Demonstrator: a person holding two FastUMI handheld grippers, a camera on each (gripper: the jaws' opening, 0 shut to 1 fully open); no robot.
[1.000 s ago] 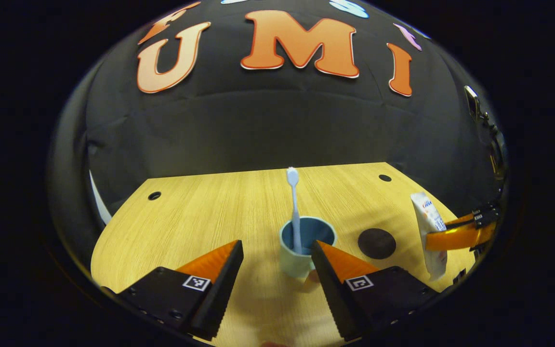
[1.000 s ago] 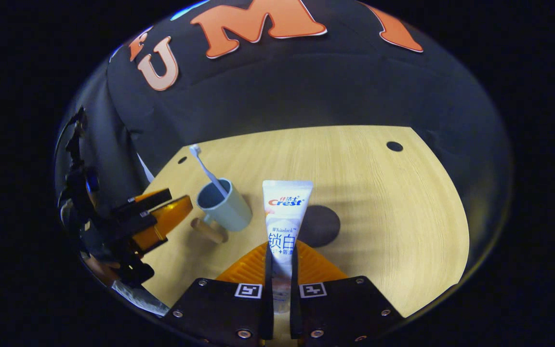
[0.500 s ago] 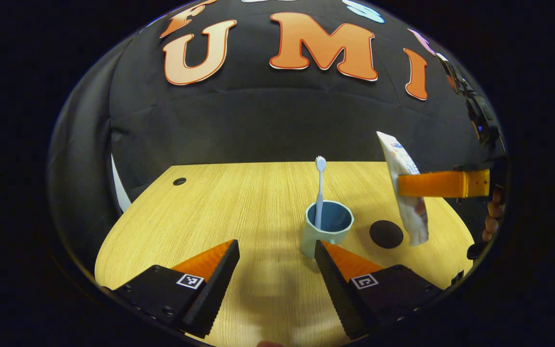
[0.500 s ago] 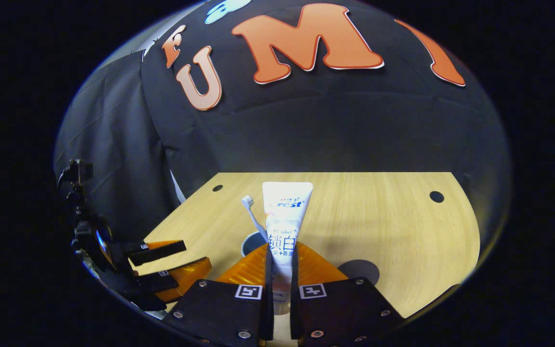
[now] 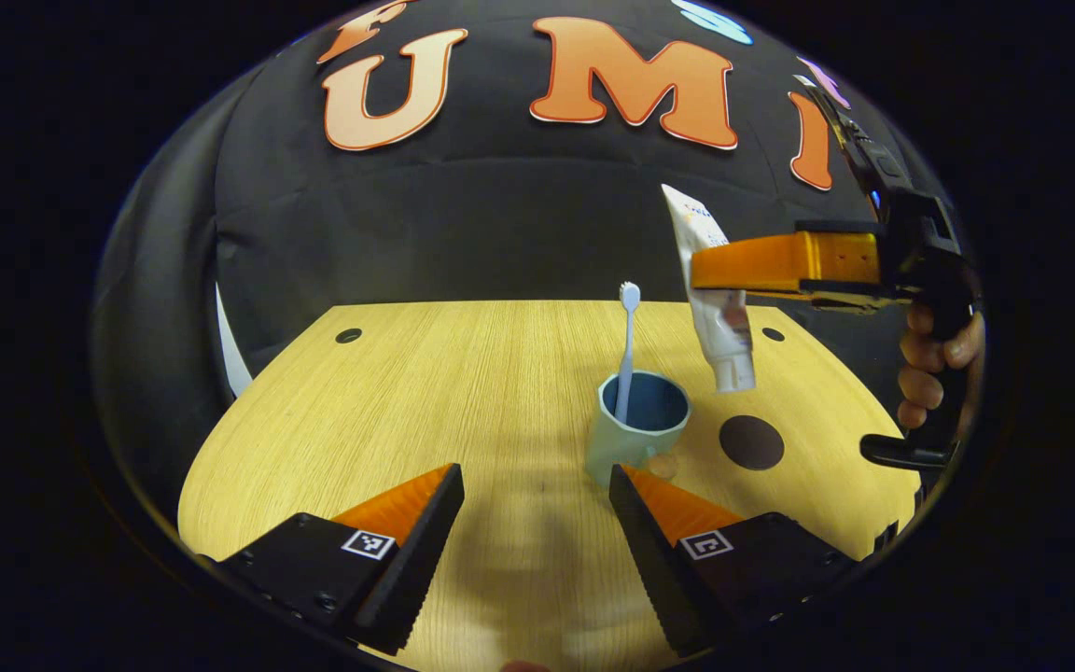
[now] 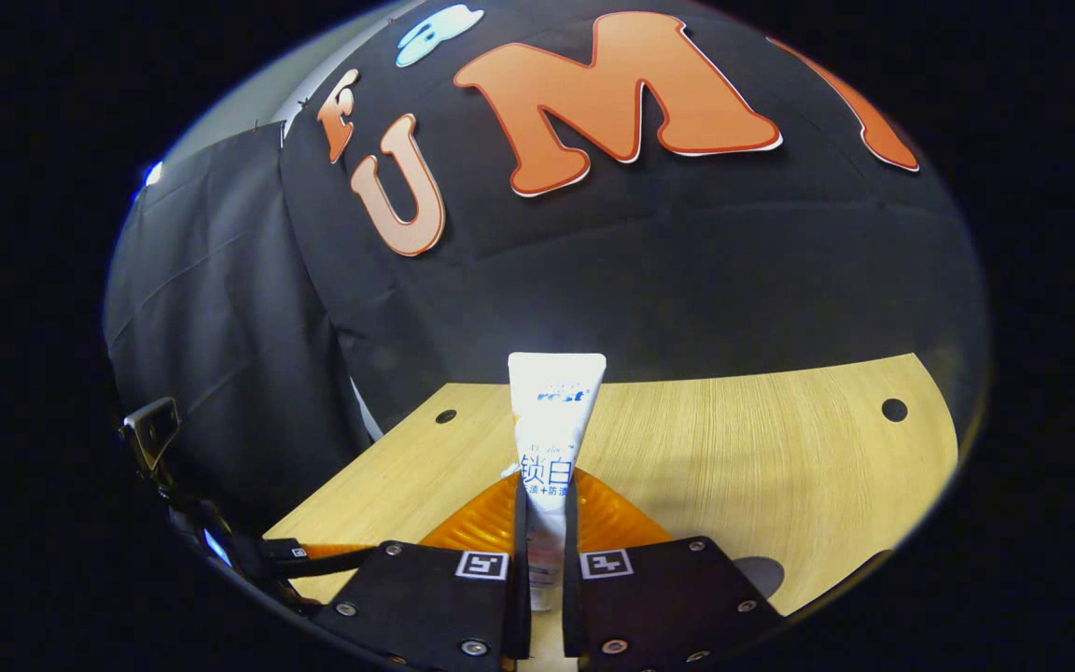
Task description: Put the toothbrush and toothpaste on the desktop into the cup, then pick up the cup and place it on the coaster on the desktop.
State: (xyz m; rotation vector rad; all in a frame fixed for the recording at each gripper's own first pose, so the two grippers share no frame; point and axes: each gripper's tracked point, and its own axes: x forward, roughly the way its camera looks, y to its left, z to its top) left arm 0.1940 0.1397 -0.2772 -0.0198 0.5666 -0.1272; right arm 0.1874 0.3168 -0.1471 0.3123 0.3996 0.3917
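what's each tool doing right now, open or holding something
Left tool: open, holding nothing, low over the wooden desktop just short of the pale blue cup.
Right tool: closed on the white toothpaste tube, held up in the air.

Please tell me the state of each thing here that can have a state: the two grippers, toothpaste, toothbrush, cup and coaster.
Left gripper: open, holding nothing.
Right gripper: shut on the toothpaste.
Toothpaste: held in the air, cap down.
Toothbrush: standing in the cup, bristles up.
Cup: upright on the desktop.
Coaster: bare.
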